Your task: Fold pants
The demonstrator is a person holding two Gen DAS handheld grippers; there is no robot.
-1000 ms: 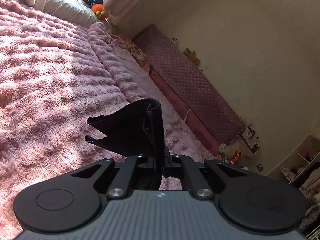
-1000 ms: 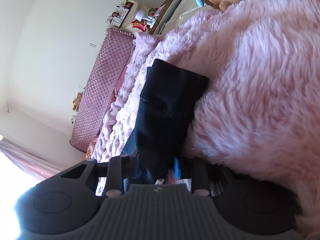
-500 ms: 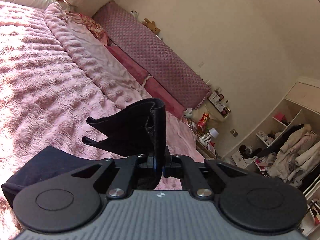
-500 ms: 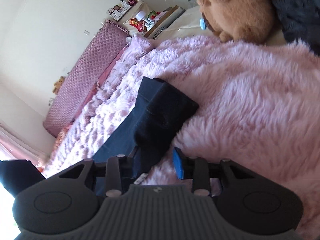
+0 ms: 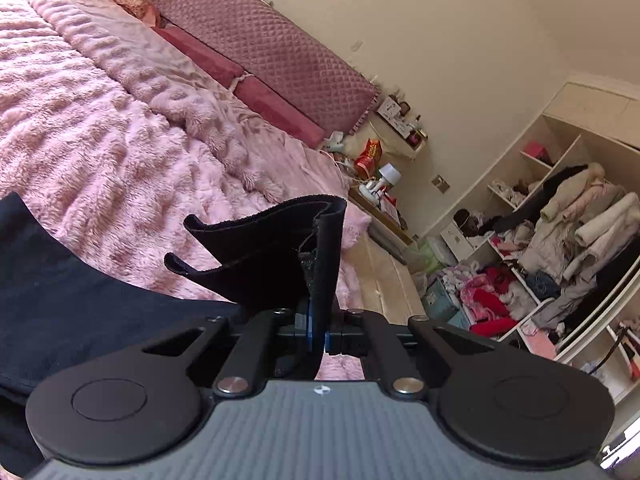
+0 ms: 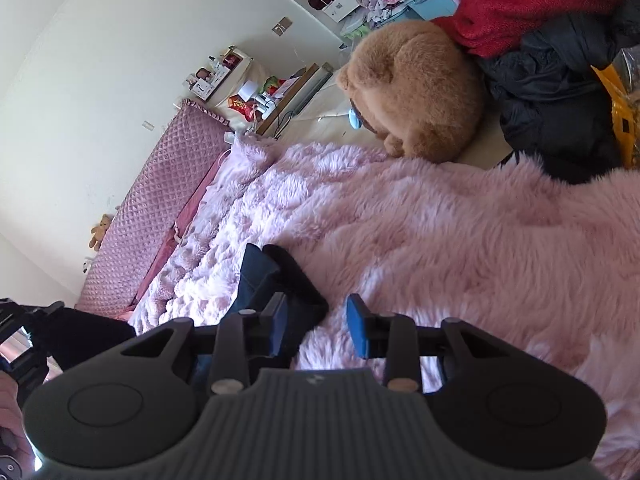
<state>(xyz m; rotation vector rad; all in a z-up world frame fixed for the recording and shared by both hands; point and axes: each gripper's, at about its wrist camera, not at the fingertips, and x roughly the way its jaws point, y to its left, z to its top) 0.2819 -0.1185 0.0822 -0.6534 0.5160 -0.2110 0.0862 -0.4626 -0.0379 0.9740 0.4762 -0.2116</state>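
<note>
The left gripper pinches the soft dark pants tight above the fluffy pink blanket. The right gripper is wide open, holding nothing, beside them.

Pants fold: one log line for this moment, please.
left gripper: shut on pants | right gripper: open, pants corner beside left finger | pants on pink blanket

Open pink blanket lies ahead; a teddy bear blocks its far edge.
</note>
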